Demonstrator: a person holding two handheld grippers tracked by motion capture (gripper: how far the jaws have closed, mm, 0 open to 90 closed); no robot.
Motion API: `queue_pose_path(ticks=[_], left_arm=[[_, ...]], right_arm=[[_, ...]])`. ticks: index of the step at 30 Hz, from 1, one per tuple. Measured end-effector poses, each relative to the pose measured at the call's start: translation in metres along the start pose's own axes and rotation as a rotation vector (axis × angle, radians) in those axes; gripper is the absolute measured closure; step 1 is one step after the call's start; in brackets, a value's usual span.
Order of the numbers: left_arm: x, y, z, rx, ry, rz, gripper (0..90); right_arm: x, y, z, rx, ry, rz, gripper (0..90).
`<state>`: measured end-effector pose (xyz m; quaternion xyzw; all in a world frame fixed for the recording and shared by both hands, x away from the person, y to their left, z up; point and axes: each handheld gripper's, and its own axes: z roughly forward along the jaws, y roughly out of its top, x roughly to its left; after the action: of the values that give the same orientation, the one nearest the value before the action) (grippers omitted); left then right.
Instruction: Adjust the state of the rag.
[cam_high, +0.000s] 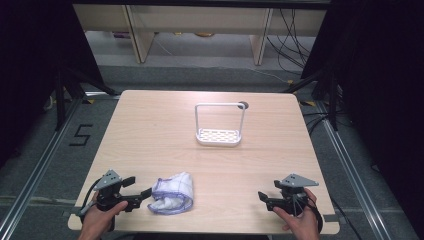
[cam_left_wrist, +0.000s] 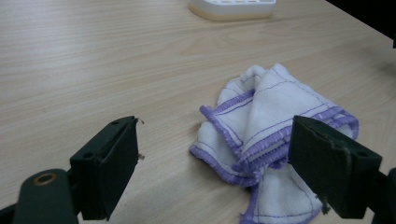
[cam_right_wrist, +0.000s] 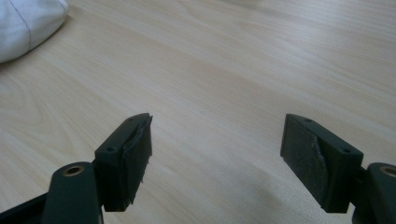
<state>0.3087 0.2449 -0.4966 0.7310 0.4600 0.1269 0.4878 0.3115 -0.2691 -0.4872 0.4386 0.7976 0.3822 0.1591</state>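
A light wooden table (cam_high: 150, 130) is seen from above, with dark floor around it. Towards the far side, right of centre, a white rack (cam_high: 219, 136) with a tall wire hoop is stood upright on the wood. At the near edge, left of centre, a crumpled white cloth (cam_high: 172, 194) with purple stitched borders is laid in a loose heap. Just left of the cloth, the left gripper (cam_high: 142, 193) is held low by a hand, its jaws spread wide and pointed at the cloth; in the left gripper view the cloth (cam_left_wrist: 273, 135) is seen lying just ahead, partly behind the right-hand jaw, not clamped. At the near right, well apart from the cloth, the right gripper (cam_high: 264, 198) is held by the other hand, jaws also spread wide over bare wood, nothing gripped.
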Motion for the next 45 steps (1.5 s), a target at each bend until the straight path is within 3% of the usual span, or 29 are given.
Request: queue_pose_path(ticks=[6, 14, 19, 21, 24, 25, 26, 27, 29, 31, 32, 35, 36, 38, 39, 41, 42, 45], left_arm=[[-0.003, 0.001, 0.001, -0.008, -0.065, -0.02, 20.1], [-0.011, 0.0, 0.007, 0.017, -0.105, 0.012, 27.2], [-0.014, 0.0, 0.014, 0.051, -0.12, 0.056, 31.5], [-0.014, -0.001, 0.022, 0.08, -0.132, 0.102, 36.7], [-0.014, -0.001, 0.03, 0.091, -0.145, 0.136, 42.0], [-0.014, -0.001, 0.034, 0.119, -0.162, 0.16, 50.9], [-0.015, -0.001, 0.037, 0.111, -0.165, 0.158, 59.6], [-0.014, 0.002, 0.037, 0.129, -0.158, 0.187, 66.3], [-0.017, 0.007, 0.037, 0.102, -0.142, 0.223, 80.2], [-0.019, 0.011, 0.037, 0.084, -0.151, 0.23, 85.3], [-0.025, 0.019, 0.036, 0.081, -0.16, 0.264, 85.9], [-0.032, 0.026, 0.037, 0.073, -0.175, 0.277, 86.6], [-0.041, 0.035, 0.042, 0.059, -0.208, 0.296, 86.6], [-0.047, 0.04, 0.044, 0.06, -0.212, 0.306, 86.5], [-0.059, 0.051, 0.051, 0.062, -0.247, 0.334, 86.6], [-0.066, 0.056, 0.056, 0.06, -0.255, 0.353, 86.7], [-0.081, 0.065, 0.067, 0.074, -0.286, 0.387, 86.7], [-0.097, 0.074, 0.081, 0.084, -0.311, 0.421, 86.8]], right_arm=[[0.0, 0.0, 0.001, 0.0, 0.003, 0.0, 25.7], [-0.001, -0.001, 0.002, 0.01, 0.003, -0.004, 25.8], [0.0, -0.001, 0.003, 0.007, 0.013, 0.0, 25.9], [0.0, -0.001, 0.003, 0.009, 0.015, 0.002, 25.9], [0.0, -0.001, 0.004, 0.014, 0.016, -0.003, 26.1], [0.0, -0.002, 0.005, 0.019, 0.02, -0.006, 26.2], [0.0, -0.002, 0.005, 0.022, 0.022, -0.001, 26.2], [0.0, -0.002, 0.005, 0.022, 0.021, -0.002, 26.2], [0.0, -0.002, 0.005, 0.025, 0.013, -0.003, 26.3], [-0.001, -0.002, 0.006, 0.017, 0.024, -0.005, 26.3], [-0.001, -0.002, 0.005, 0.017, 0.017, 0.008, 26.2], [-0.003, -0.002, 0.006, 0.016, 0.027, 0.005, 26.3], [-0.003, -0.003, 0.005, 0.017, 0.012, 0.014, 26.3], [-0.004, -0.003, 0.005, 0.023, 0.015, 0.009, 26.3], [-0.004, -0.003, 0.005, 0.022, 0.018, 0.013, 26.3], [-0.003, -0.004, 0.005, 0.022, 0.025, 0.045, 26.3], [-0.004, -0.003, 0.005, 0.015, 0.018, 0.021, 26.3], [-0.004, -0.003, 0.005, 0.017, 0.023, 0.037, 26.3]])
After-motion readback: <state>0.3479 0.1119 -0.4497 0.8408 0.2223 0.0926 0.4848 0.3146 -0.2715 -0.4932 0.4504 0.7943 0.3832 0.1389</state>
